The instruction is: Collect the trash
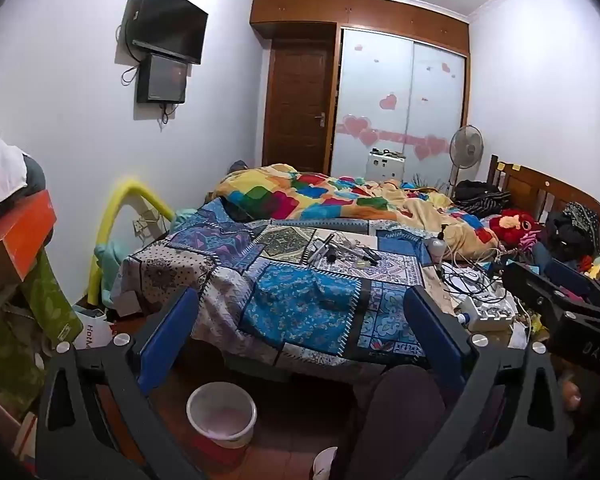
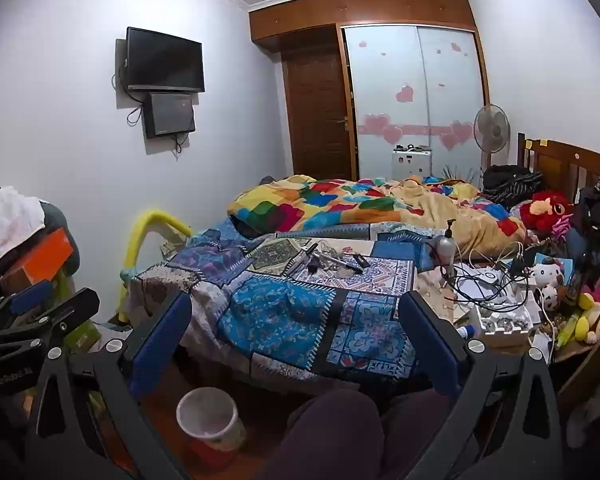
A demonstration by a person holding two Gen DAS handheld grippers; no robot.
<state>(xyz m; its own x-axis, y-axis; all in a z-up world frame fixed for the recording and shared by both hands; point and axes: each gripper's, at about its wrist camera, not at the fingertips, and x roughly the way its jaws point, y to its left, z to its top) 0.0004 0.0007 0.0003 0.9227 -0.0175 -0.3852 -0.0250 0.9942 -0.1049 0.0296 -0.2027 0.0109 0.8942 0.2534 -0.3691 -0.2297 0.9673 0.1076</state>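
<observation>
A white waste bin [image 1: 222, 414] lined with a clear bag stands on the floor in front of the bed [image 1: 300, 304]; it also shows in the right wrist view [image 2: 210, 424]. Small loose items [image 1: 340, 254] lie in the middle of the blue patchwork cover [image 2: 332, 262]. My left gripper [image 1: 302, 320] hangs open above the bed's near edge with nothing between its blue pads. My right gripper [image 2: 296, 320] is also open and empty, held beside the left one. Neither touches anything.
Cables, a pump bottle [image 2: 446, 246], boxes and papers crowd the bed's right side [image 2: 484, 292], with soft toys [image 2: 544, 208] by the wooden headboard. A stack with an orange box [image 1: 16, 236] stands at left. A person's knee [image 1: 396, 412] is low in view.
</observation>
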